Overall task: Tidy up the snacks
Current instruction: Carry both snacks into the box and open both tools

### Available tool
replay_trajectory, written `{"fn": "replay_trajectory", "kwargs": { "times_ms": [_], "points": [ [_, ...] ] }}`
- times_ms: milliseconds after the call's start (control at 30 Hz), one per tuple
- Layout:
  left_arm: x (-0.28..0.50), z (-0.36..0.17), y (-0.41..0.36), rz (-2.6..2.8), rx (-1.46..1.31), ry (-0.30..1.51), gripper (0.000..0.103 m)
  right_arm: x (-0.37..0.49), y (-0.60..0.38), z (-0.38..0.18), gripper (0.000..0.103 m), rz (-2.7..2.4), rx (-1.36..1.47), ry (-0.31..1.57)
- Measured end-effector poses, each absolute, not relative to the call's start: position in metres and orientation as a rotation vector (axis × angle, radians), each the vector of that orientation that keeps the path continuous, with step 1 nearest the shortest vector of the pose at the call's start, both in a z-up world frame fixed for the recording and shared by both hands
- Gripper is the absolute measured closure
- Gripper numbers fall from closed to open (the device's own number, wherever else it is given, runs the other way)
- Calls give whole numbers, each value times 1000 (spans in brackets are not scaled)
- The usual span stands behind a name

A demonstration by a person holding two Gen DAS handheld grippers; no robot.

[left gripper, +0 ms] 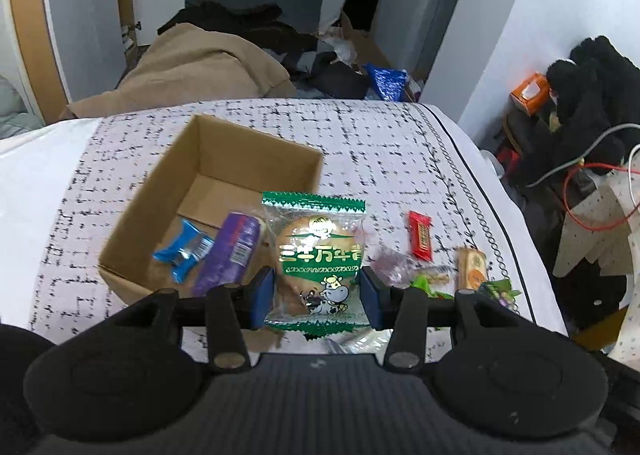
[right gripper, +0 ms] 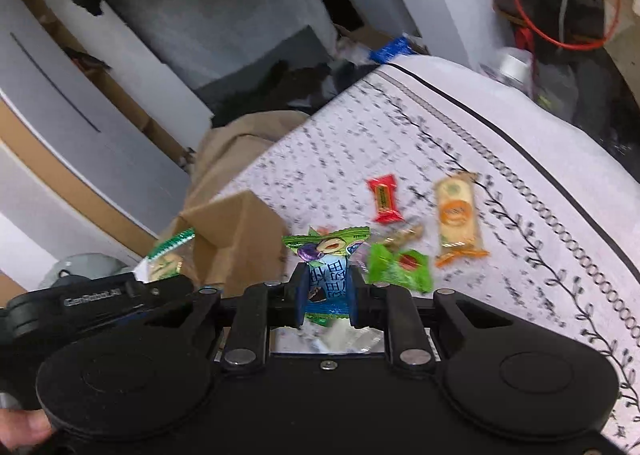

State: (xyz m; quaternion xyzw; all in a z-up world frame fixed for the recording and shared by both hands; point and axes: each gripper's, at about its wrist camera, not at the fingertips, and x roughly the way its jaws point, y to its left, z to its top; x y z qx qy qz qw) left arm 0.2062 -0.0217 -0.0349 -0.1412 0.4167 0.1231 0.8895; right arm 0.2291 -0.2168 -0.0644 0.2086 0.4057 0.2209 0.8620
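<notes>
Cardboard box [left gripper: 208,191] open-topped on the patterned bed cover [left gripper: 360,135], taken as landmark for all else; inside it, a blue wrapped snack [left gripper: 182,251] lying by the near wall and a purple packet [left gripper: 230,255] just to its right, leaning toward the box's right side. Left tongs [left gripper: 318,291] pinching a green-edged bun packet [left gripper: 316,259] with a cartoon cow, blue pads pressed on both sides of the wrapper, packet held upright in front of the box's right near corner. Right of the box, loose on the cover: a red candy bar [left gripper: 420,241], a clear crinkled wrapper [left gripper: 390,265] nearer the tongs, a tan and orange biscuit packet [left gripper: 472,267] farther right, bits of green wrapper [left gripper: 428,283] at the lower edge of that group. Right tongs [right gripper: 326,295] closed on a small green and blue plum candy packet [right gripper: 326,251], gripped at its lower half, top flaring above the pads; seen from the right wrist view, held to the right of the box [right gripper: 236,231], above the cover [right gripper: 500,143]. Beyond it on the cover, a bright green candy [right gripper: 400,267], the red bar [right gripper: 385,199] and the orange-ended biscuit packet [right gripper: 456,215], all to the right of the box and apart from it. Left gripper's body [right gripper: 100,299] and bun packet edge [right gripper: 168,251] visible at the box's left in that view; a fingertip [right gripper: 24,427] at the lower left corner.
</notes>
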Motion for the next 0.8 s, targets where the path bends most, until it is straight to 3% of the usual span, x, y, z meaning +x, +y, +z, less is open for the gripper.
{"fn": "replay_trajectory", "kwargs": {
  "times_ms": [800],
  "points": [
    [212, -32, 60, 321, -299, 856, 58, 228, -161, -45, 84, 553, 454, 738]
  ]
}}
